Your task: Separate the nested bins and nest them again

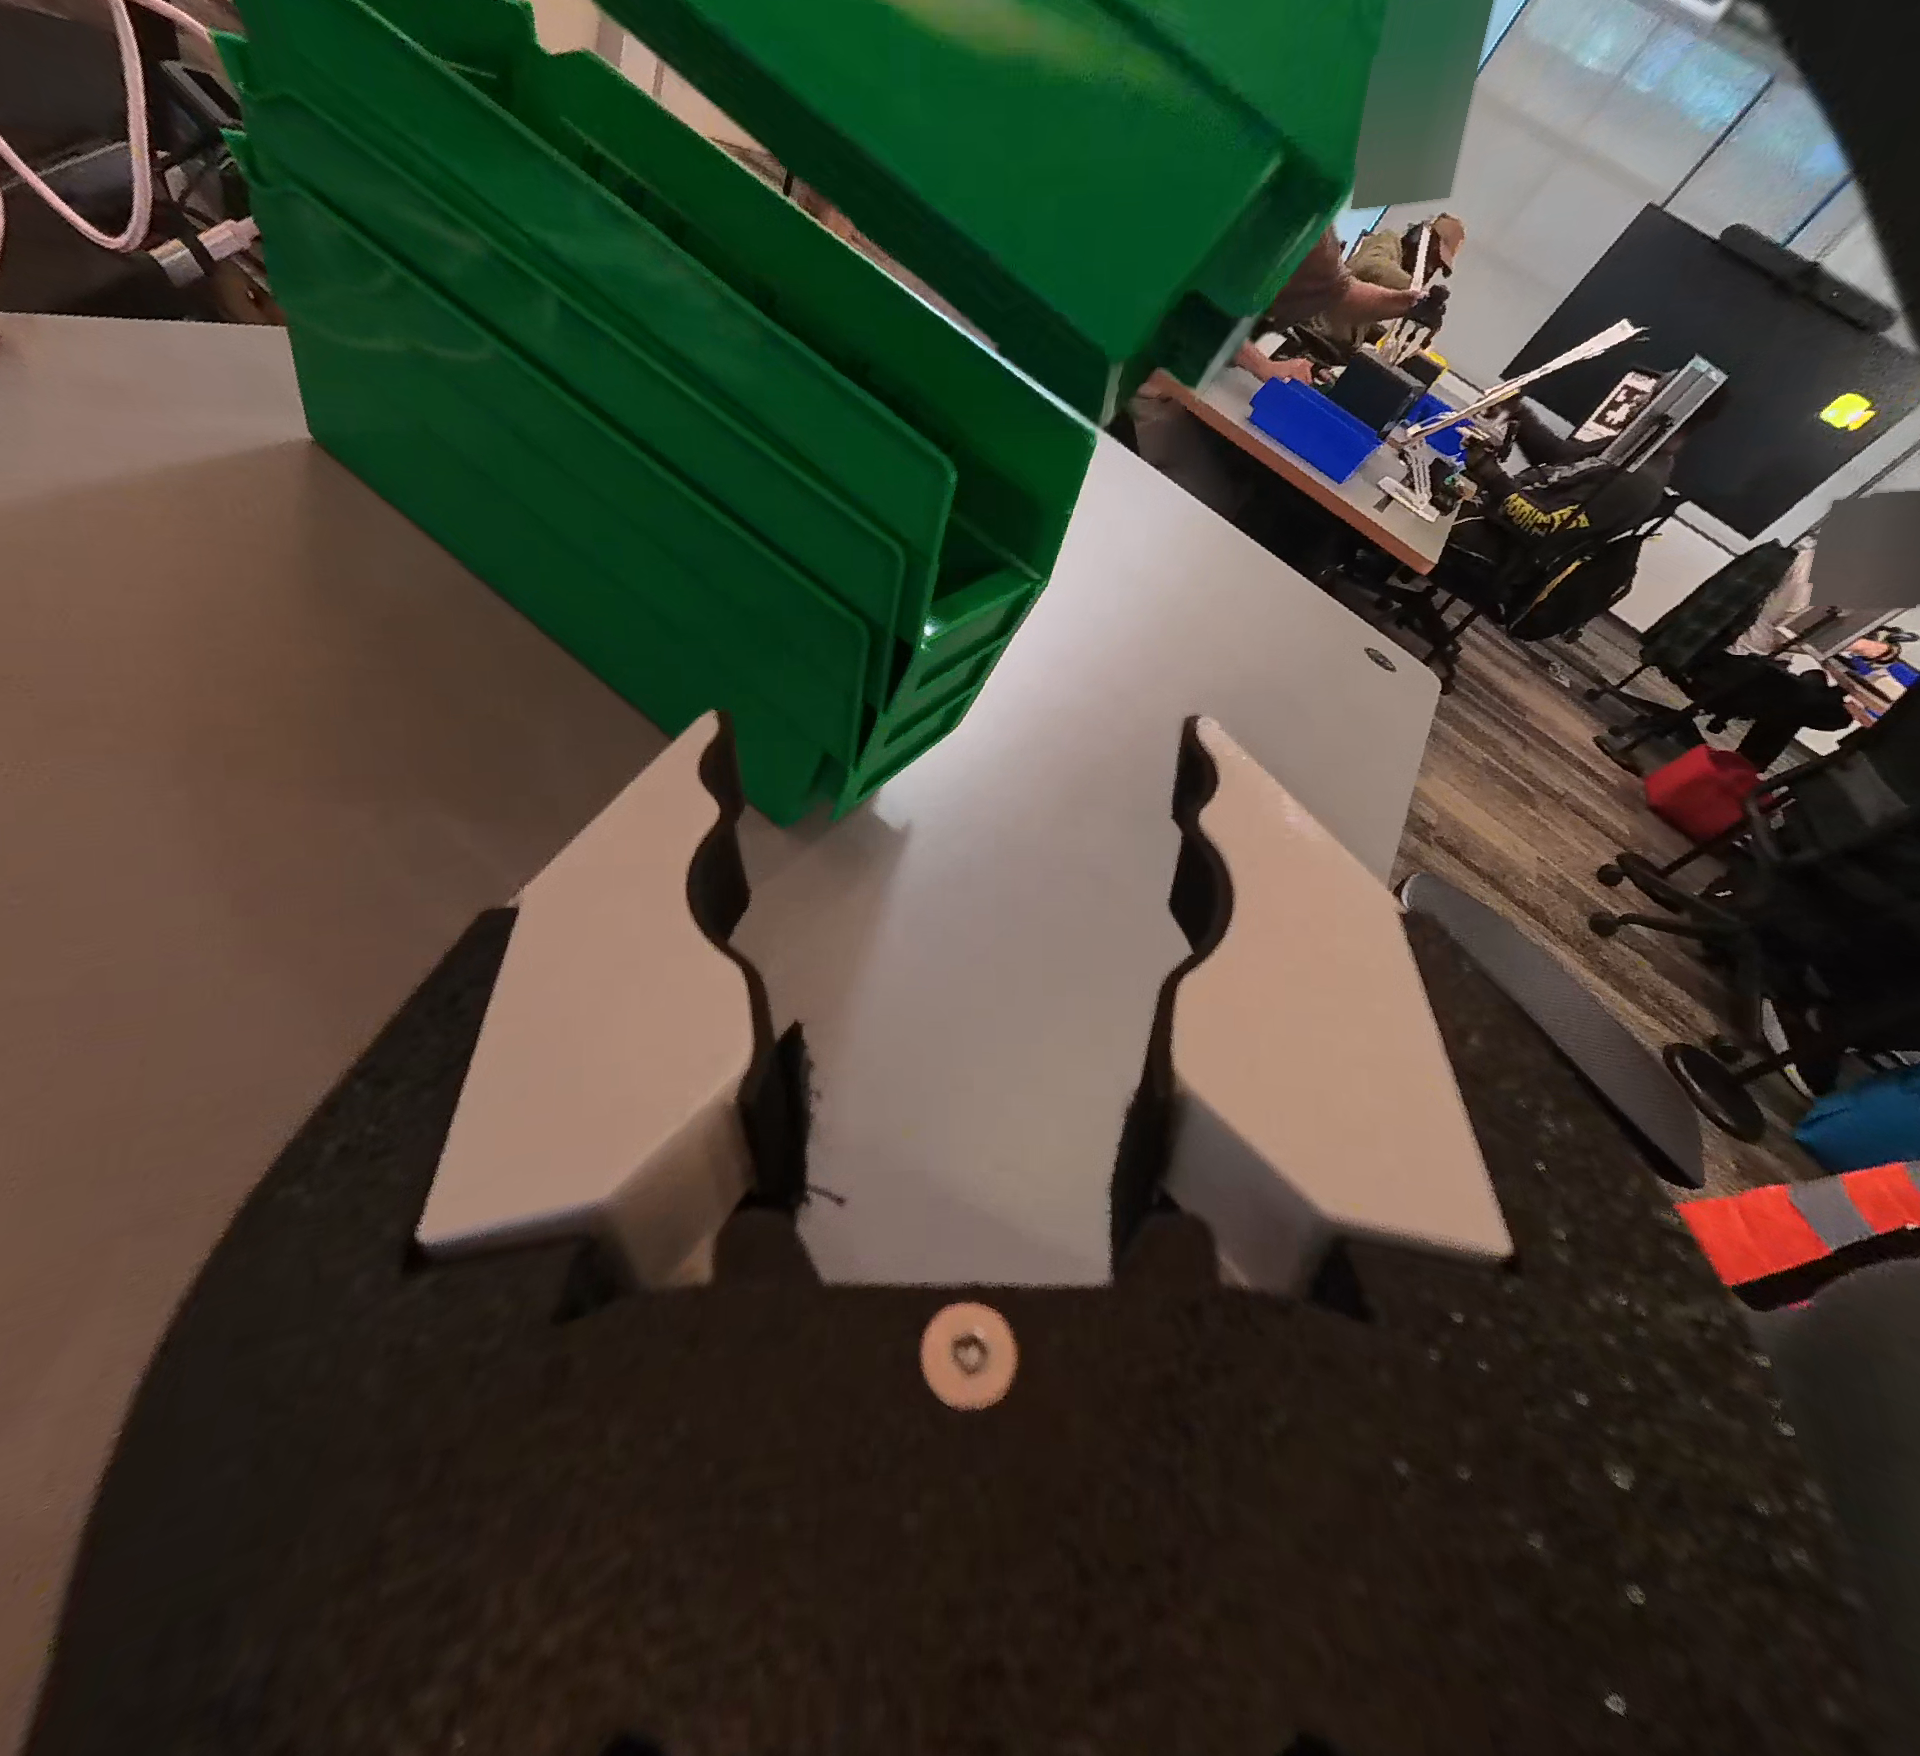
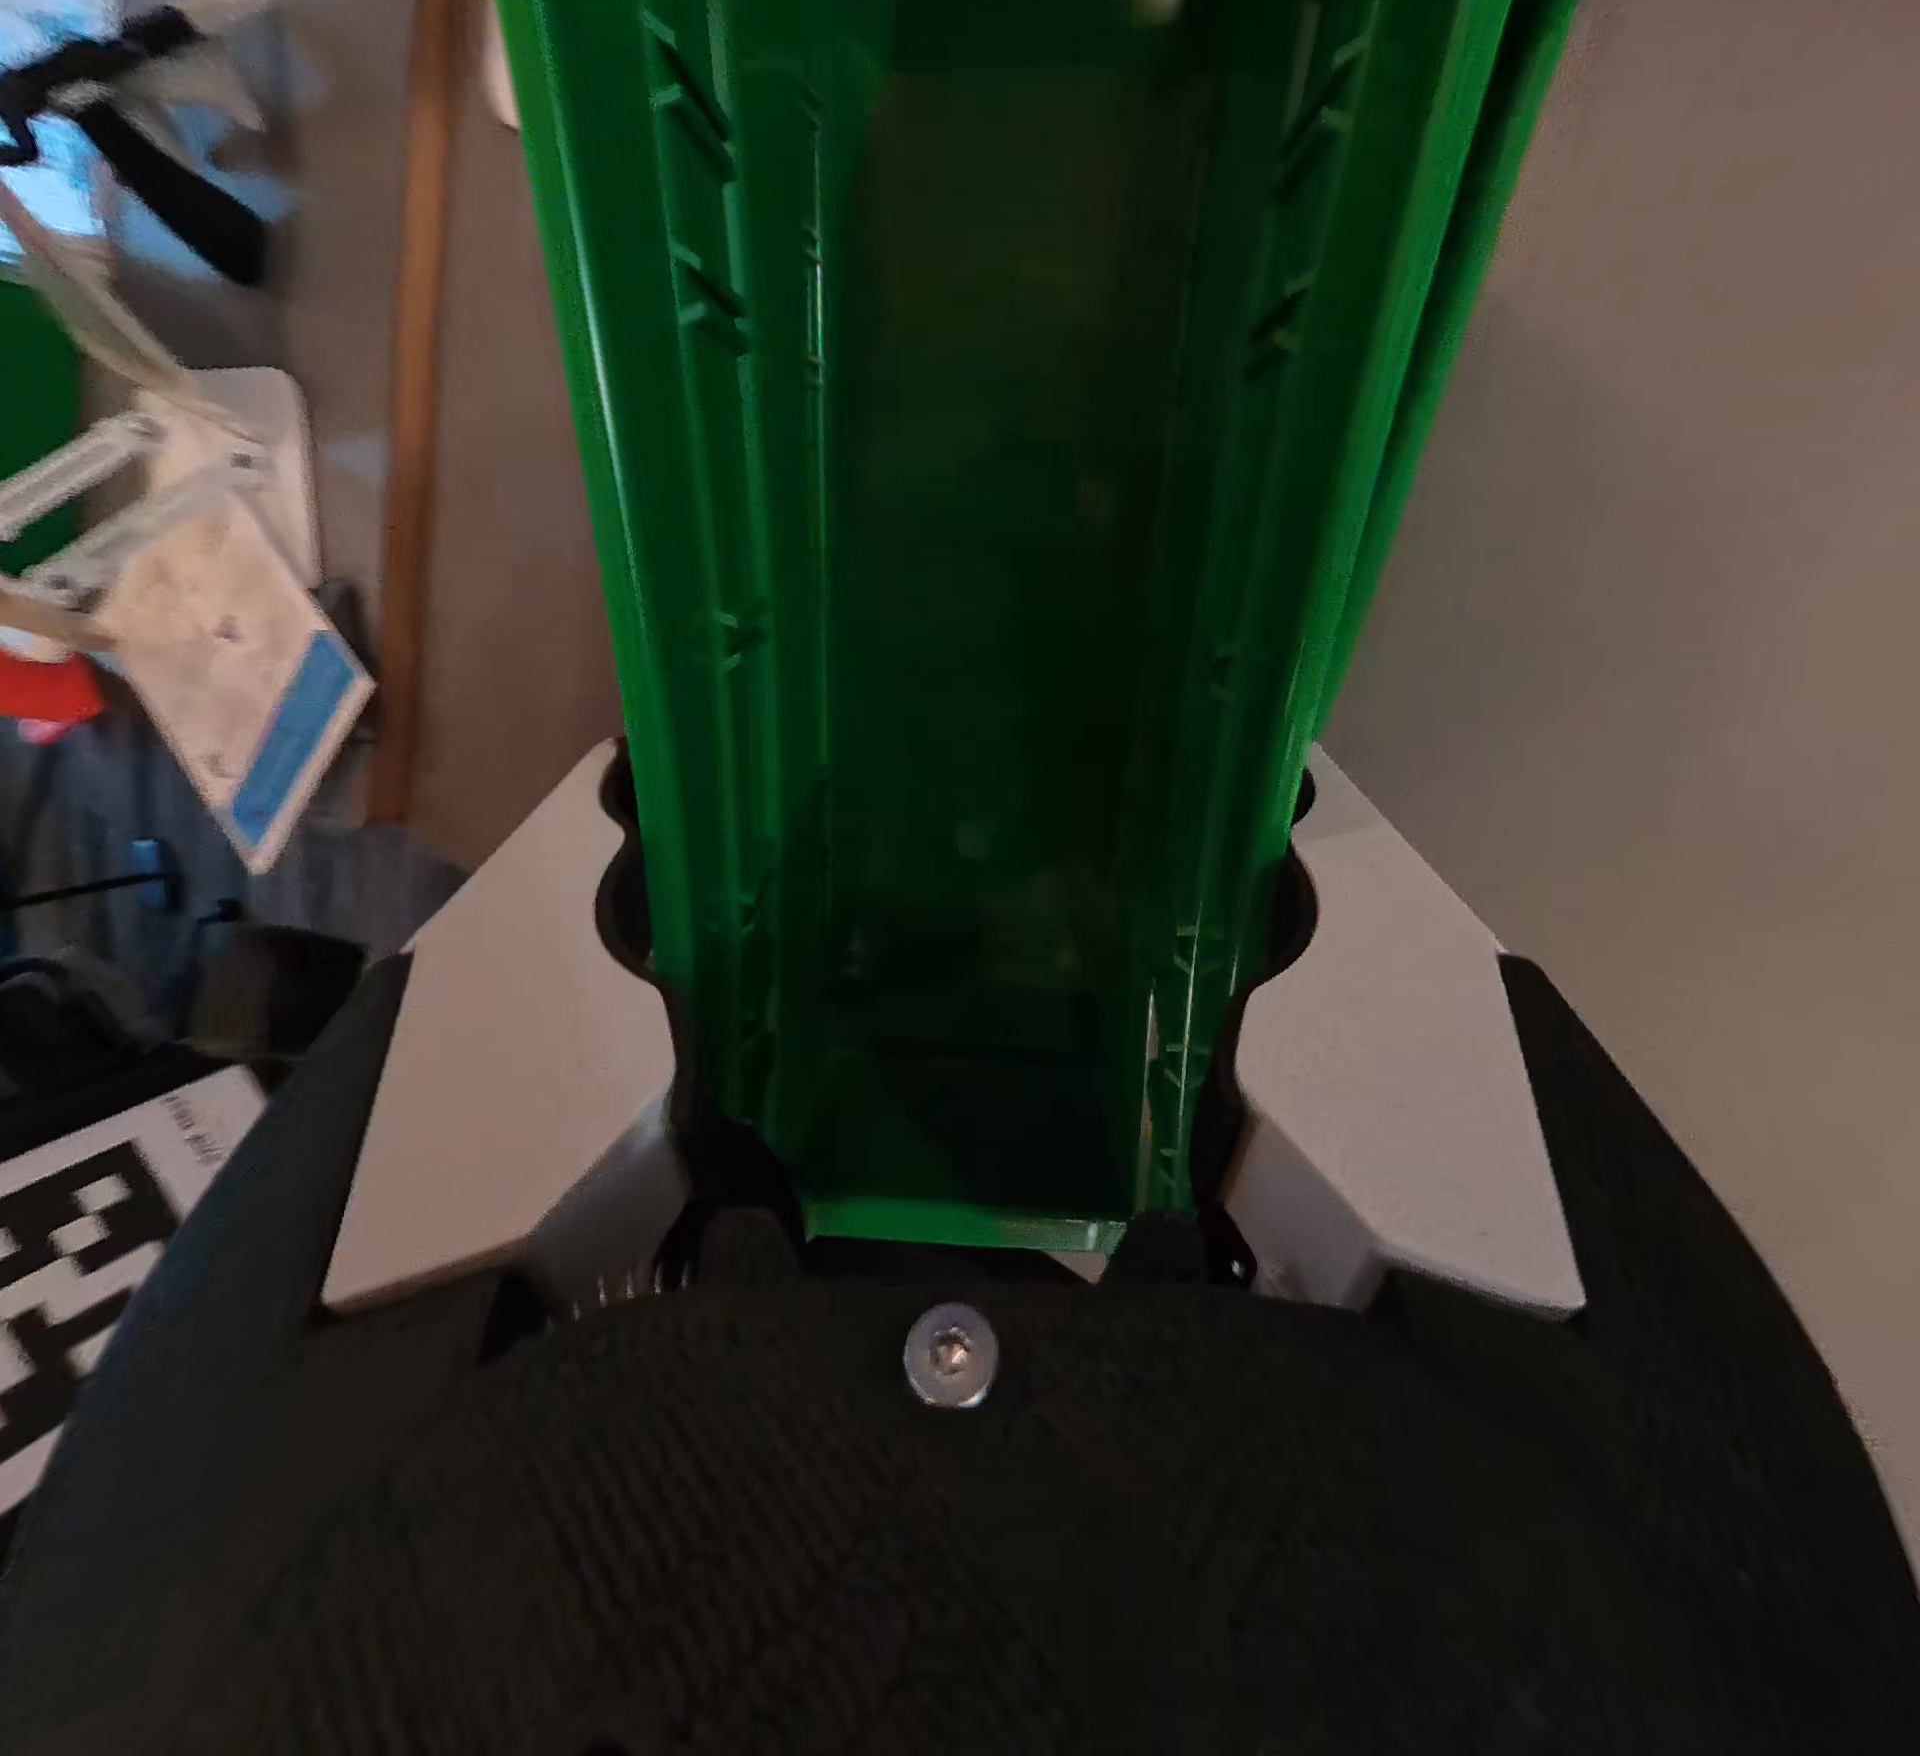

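Green bins split between table and air.

Resting on the white table (image 1: 1143, 667), far left: a stack of nested green bins (image 1: 623, 459), just beyond the left gripper (image 1: 956, 750), fingers apart and holding nothing. Raised above, toward the right: a lifted green bin (image 1: 1039, 96), blurred. Clamped on its walls: the right gripper (image 2: 961, 771).

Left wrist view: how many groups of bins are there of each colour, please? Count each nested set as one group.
Green groups: 2, the nested green stack on the white table and the lifted green bins above it
Blue groups: 1, the blue bins on the far table
Total: 3
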